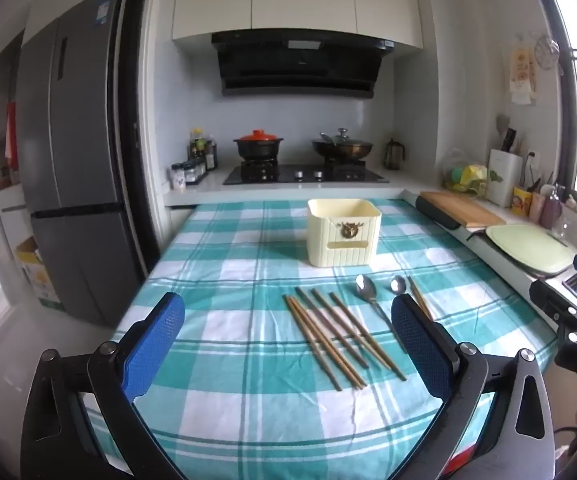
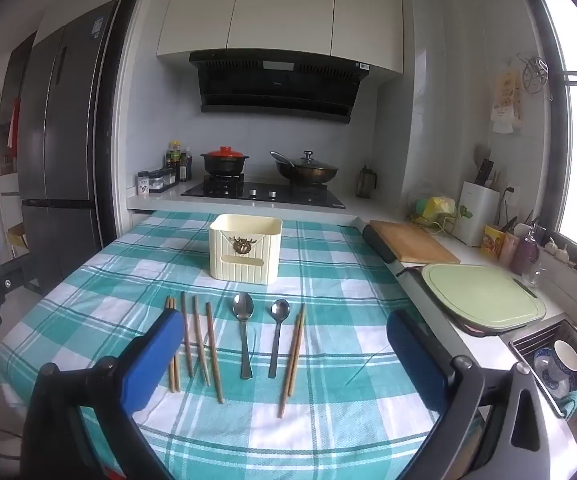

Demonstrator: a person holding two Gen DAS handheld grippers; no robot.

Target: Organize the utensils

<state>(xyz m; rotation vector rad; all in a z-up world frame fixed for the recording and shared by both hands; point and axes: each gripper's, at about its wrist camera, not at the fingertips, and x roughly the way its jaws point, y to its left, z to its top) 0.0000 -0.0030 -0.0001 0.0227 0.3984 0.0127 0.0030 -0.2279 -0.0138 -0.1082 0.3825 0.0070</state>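
Left wrist view. Your left gripper (image 1: 288,328) hovers above the checked tablecloth (image 1: 224,272) with its jaws spread wide and nothing between the pads. The wooden chopsticks (image 1: 336,336) lie fanned on the cloth between the jaws, nearer the right finger; one steel spoon (image 1: 368,292) sits just beyond that finger's tip, which hides its handle. The cream utensil holder (image 1: 342,232) stands upright farther ahead.

Right wrist view. Your right gripper (image 2: 284,338) is likewise released and empty. Both spoons, the larger (image 2: 243,320) and the smaller (image 2: 278,320), lie side by side between the jaws, a chopstick pair (image 2: 293,356) to their right, the other chopsticks (image 2: 200,340) by the left finger. The holder (image 2: 245,250) stands beyond.

Handling, judged: chopsticks are light, stiff and apt to roll; pinch them mid-length. The spoons look smooth and slippery and lie flat; take each across the handle near the neck.
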